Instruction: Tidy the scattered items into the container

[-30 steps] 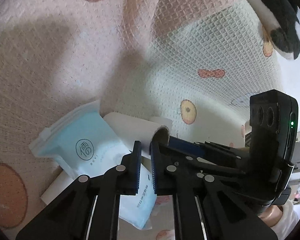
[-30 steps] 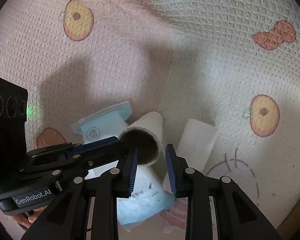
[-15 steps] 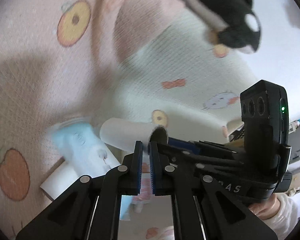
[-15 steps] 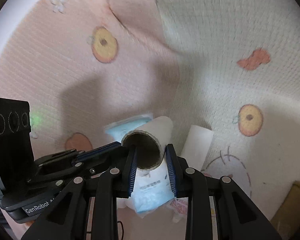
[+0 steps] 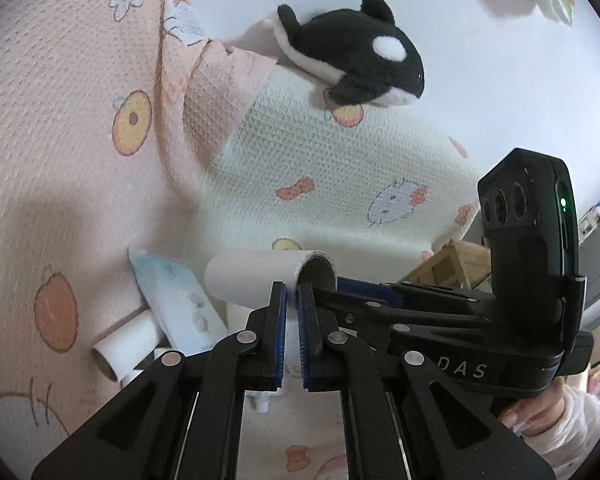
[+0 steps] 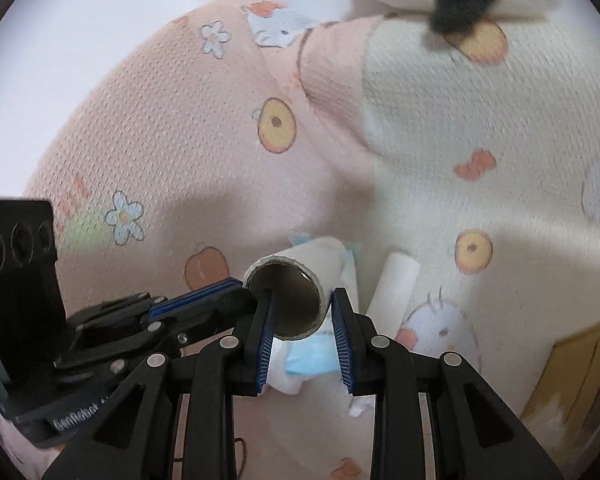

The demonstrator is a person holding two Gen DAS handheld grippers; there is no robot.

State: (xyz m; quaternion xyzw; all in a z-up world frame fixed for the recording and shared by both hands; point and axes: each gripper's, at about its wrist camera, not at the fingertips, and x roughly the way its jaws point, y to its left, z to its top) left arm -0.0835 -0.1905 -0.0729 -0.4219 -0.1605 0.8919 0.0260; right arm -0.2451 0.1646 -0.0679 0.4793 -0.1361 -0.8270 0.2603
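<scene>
My right gripper (image 6: 302, 340) is shut on a white paper roll (image 6: 296, 280) with a brown cardboard core and holds it lifted above the bedding; the roll also shows in the left wrist view (image 5: 260, 276). My left gripper (image 5: 292, 336) is nearly closed and empty, its tips right beside the roll's open end. Below lie a light blue wipes pack (image 5: 176, 300), also in the right wrist view (image 6: 312, 356), and a second white roll (image 5: 128, 340), also in the right wrist view (image 6: 396, 284).
A black and white plush orca (image 5: 352, 56) lies at the far edge of the pink and white patterned blanket (image 5: 80, 140). A cardboard box (image 5: 448, 260) sits at the right, also in the right wrist view (image 6: 576, 368). A white wall is behind.
Both grippers have risen and tilted up, so the orca and wall come into view. The right gripper has lifted the roll off the blanket. The left gripper's jaws have narrowed.
</scene>
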